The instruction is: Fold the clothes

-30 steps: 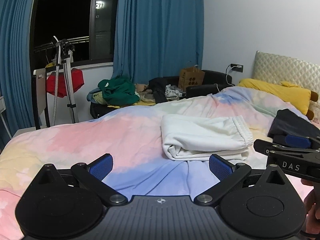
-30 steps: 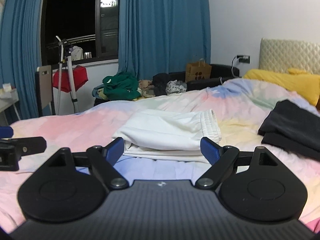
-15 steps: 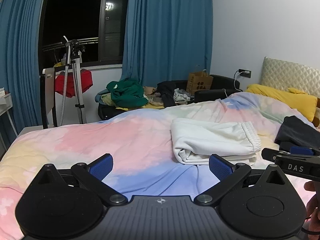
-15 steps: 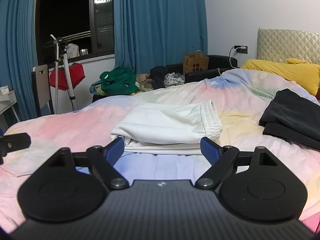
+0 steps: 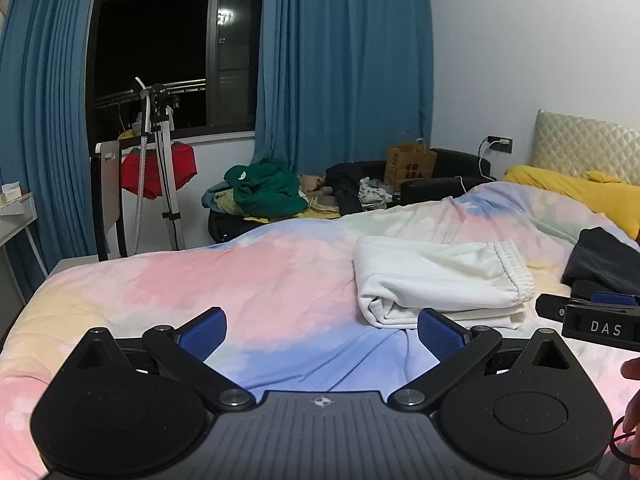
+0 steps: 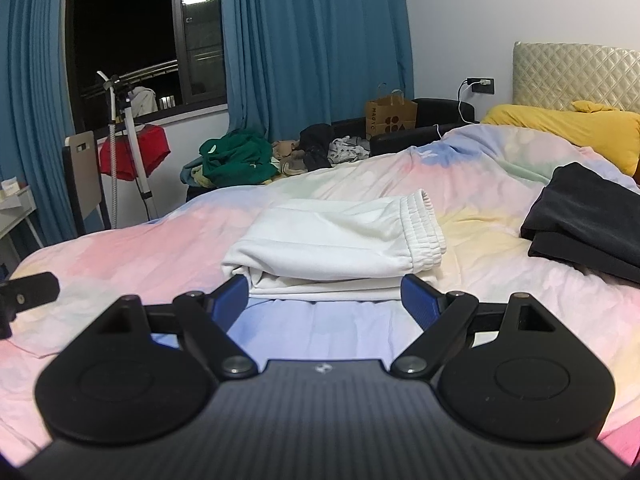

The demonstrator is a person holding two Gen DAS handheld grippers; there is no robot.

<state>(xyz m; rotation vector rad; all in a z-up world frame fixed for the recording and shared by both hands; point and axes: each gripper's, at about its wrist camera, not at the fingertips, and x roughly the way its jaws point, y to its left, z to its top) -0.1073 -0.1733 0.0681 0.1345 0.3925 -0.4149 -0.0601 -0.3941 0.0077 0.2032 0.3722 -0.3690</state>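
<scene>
In the left wrist view, the left hand-held gripper (image 5: 322,330) has its jaws apart and empty above the pastel tie-dye bed cover (image 5: 240,280); the folded white cotton trousers (image 5: 436,280) lie ahead, to the right.

In the right wrist view, the right hand-held gripper (image 6: 324,300) is wide apart, empty, just before the trousers (image 6: 340,240); a folded black garment (image 6: 588,224) lies right

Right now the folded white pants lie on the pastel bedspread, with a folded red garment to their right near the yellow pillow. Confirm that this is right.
Not quite: the folded garment right of the white pants is black, not red, as the right wrist view shows. The pants do lie folded on the pastel bedspread, and the garment is near the yellow pillow.
</scene>
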